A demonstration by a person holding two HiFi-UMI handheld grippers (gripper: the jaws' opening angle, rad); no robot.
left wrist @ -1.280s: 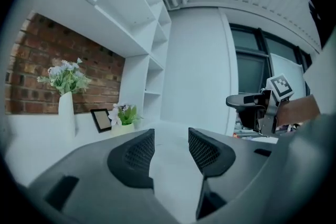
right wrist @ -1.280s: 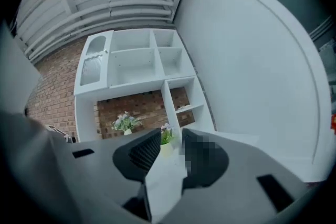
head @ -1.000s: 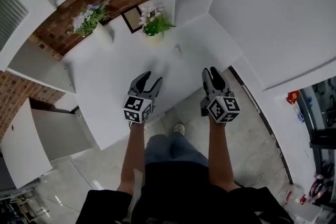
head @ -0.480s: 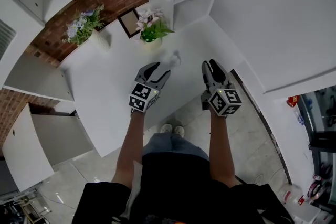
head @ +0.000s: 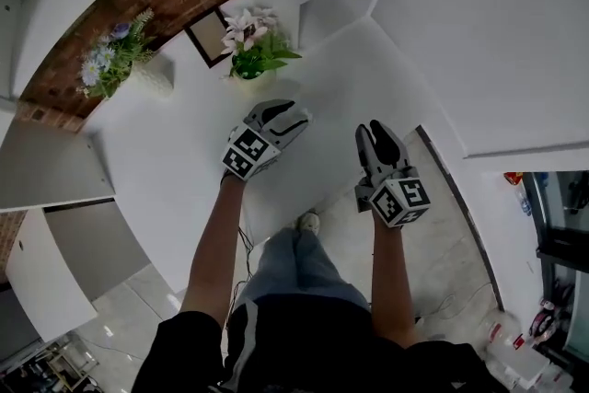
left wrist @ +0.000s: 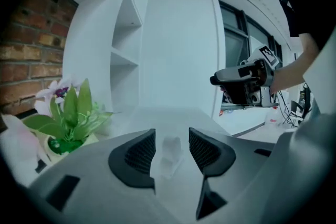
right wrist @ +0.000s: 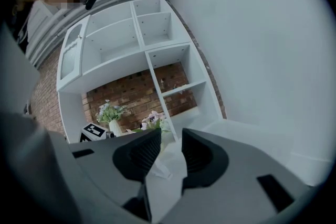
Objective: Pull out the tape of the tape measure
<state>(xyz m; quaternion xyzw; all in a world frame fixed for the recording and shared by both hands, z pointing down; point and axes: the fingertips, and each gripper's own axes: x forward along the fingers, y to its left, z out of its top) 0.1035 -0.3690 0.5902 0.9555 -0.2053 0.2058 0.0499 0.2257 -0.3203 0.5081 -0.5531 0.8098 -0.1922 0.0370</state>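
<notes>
Tape measure (left wrist: 169,157): small pale blurry lump on the table (head: 184,170), in the gap between the left gripper's (left wrist: 171,136) jaws and clear of both pads. Tape not pulled out yet, by the look of it. Left jaws are apart, straddling it without pressing, probably lined up to clamp the case so it stays put. Right gripper (right wrist: 170,139) jaws are part-way apart with a narrow gap. Only white shows through, likely tabletop, and nothing looks pinched, so it's released. It hangs off to the right of the left jaws near the table edge, probably placed to take the tape tip once the case is pinned. Plant (left wrist: 68,123) sits left of the left jaws, well apart.
</notes>
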